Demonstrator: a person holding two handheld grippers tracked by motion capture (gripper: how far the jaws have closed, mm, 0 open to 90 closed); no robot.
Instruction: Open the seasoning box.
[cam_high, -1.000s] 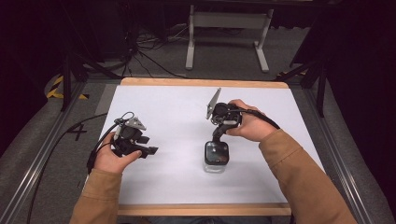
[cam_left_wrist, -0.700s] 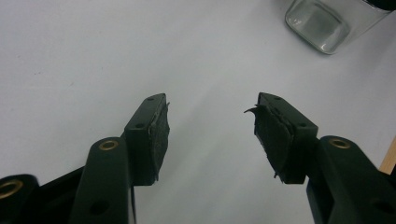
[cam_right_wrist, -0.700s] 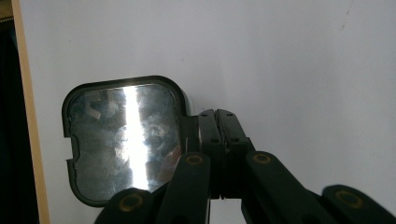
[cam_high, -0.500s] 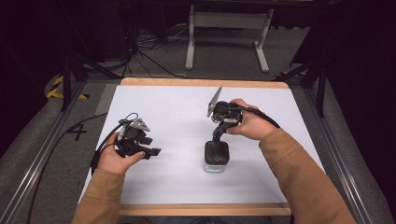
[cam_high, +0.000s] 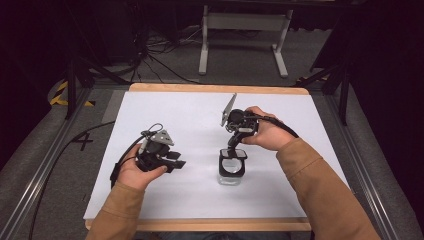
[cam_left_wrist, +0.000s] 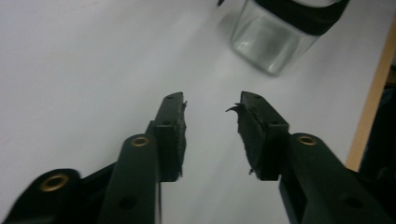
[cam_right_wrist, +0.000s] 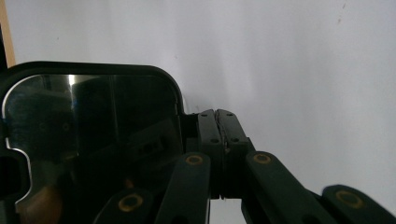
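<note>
One legible marking noted: a dark figure "4" (cam_high: 84, 141) on the grey floor (cam_high: 45, 165) just off the left edge of the desk (cam_high: 165, 107); no other text, label or brand readable.

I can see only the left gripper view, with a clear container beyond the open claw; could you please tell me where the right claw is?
Observer: The right claw points down at the far edge of the black lid of the container, with its jaws shut.
Operator: Is it holding the lid?
Observer: In the right gripper view the shut jaws sit tight against the lid's side. I cannot tell whether they pinch a part of it.
Operator: How does my left claw stand to the container?
Observer: The left claw, whose jaws have just been closing on nothing, is to the left of the container and apart from it, over the white table.
</note>
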